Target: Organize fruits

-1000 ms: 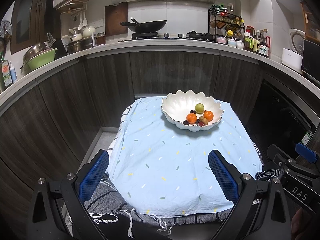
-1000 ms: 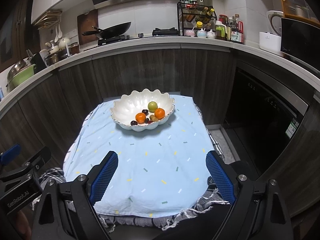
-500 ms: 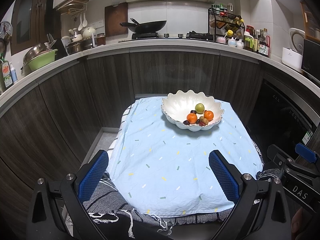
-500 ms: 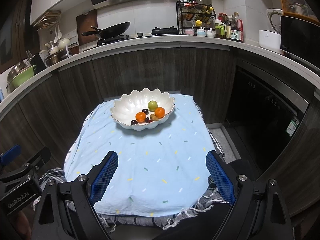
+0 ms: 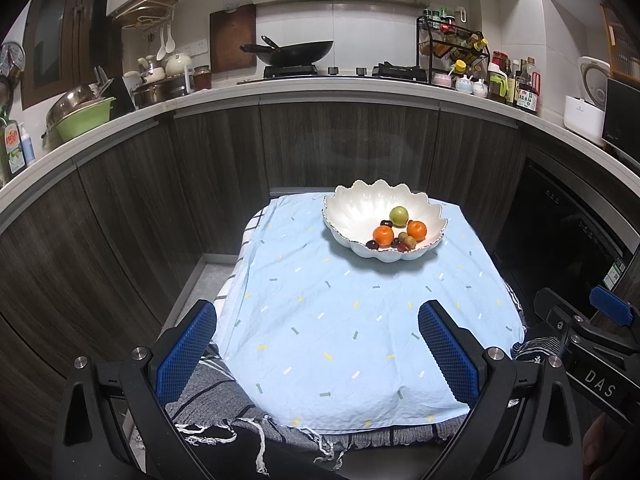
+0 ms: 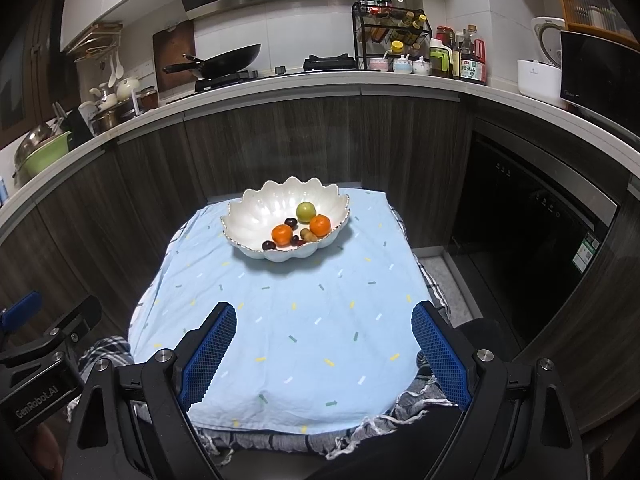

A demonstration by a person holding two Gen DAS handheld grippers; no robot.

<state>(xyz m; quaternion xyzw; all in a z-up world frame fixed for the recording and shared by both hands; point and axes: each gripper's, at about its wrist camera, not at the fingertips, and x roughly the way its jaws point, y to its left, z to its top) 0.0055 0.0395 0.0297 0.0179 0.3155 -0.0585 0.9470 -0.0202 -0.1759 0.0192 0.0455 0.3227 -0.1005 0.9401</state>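
Observation:
A white scalloped bowl (image 5: 352, 210) (image 6: 256, 212) stands at the far end of a small table covered by a light blue cloth (image 5: 340, 320) (image 6: 296, 320). In the bowl lie a green fruit (image 5: 399, 215) (image 6: 306, 211), two oranges (image 5: 383, 235) (image 5: 417, 230) (image 6: 282, 235) (image 6: 320, 225) and several small dark and brown fruits. My left gripper (image 5: 318, 354) is open and empty over the near end of the table. My right gripper (image 6: 322, 354) is also open and empty over the near end.
A dark cabinet front and a white worktop (image 5: 360, 92) run behind the table, with a wok (image 5: 296, 50), a spice rack (image 5: 452, 48) and pots. A dark appliance door (image 6: 532, 264) stands to the right. A striped cloth (image 5: 216, 396) hangs under the blue one.
Both views have shifted only slightly. The bowl, the fruits and the gripper openings look the same.

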